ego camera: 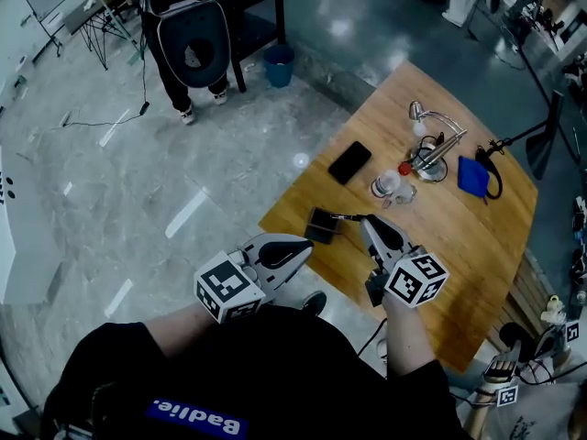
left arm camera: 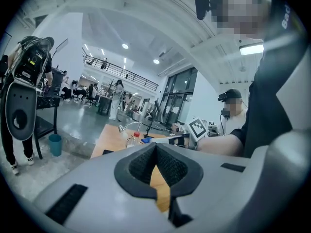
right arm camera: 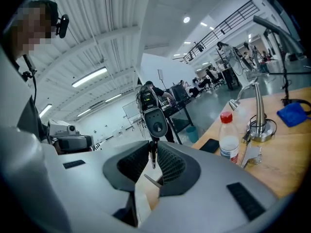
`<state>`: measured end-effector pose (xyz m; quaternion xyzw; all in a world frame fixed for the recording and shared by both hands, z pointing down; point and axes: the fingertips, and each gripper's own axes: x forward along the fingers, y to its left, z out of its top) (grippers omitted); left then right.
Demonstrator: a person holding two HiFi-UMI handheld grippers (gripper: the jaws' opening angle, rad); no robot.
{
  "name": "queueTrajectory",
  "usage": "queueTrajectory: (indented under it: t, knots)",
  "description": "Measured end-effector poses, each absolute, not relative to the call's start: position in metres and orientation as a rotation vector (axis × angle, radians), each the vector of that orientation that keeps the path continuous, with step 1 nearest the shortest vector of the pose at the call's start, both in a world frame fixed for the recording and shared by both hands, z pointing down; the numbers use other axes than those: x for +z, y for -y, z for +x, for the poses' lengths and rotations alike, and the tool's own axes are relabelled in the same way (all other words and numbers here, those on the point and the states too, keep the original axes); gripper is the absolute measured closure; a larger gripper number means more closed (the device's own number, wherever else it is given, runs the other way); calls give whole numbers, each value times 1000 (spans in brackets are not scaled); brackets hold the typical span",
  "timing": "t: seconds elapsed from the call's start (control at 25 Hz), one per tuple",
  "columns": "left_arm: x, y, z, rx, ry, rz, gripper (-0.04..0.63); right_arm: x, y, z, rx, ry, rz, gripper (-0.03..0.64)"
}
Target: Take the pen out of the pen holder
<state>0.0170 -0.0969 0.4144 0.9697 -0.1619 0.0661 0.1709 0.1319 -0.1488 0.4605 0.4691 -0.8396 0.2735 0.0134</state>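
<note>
The surface [ego camera: 463, 246] is warm orange-brown wood. The phone [ego camera: 349, 162] is black, the pouch [ego camera: 471, 176] is bright blue, and the bottle [right arm camera: 227, 141] is clear with a red cap. The lamp [right arm camera: 257, 106] is shiny silver. The pen holder [ego camera: 321, 225] is black and the pen [right arm camera: 152, 155] is dark. The left claw [ego camera: 307, 247] and the right claw [ego camera: 365, 219] are light grey with black ribbed pads [right arm camera: 171, 165]. Each carries a cube [ego camera: 227, 287] with black-and-white square markers. The floor [ego camera: 138, 181] is grey with pale streaks, and the bin [ego camera: 279, 65] is blue.

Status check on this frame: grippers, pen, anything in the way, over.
Left gripper shut, empty. Right gripper shut on pen, close by pen holder. Nothing seen blocking.
</note>
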Motion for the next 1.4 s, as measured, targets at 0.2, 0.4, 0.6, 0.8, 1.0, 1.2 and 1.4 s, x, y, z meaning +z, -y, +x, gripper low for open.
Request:
queueTrajectory:
  t: [0.2, 0.4, 0.6, 0.8, 1.0, 1.2, 1.4]
  knots:
    - [414, 98, 20, 178, 451, 2760, 597, 440, 136, 124, 821, 2666, 1449, 558]
    - [412, 96, 20, 175, 438, 2765, 597, 429, 120, 113, 833, 2704, 1443, 558]
    - [411, 92, 25, 178, 420, 2768, 597, 426, 105, 102, 833, 2732, 1408, 558]
    - [409, 89, 32, 179, 401, 2779, 597, 421, 95, 96, 815, 2755, 1373, 558]
    - [405, 84, 37, 169, 380, 2784, 597, 413, 84, 82, 757, 2775, 1306, 558]
    - [402, 80, 41, 166, 361, 2793, 597, 411, 74, 75, 740, 2782, 1275, 558]
    - [403, 75, 47, 167, 347, 2796, 597, 413, 67, 74, 721, 2783, 1264, 558]
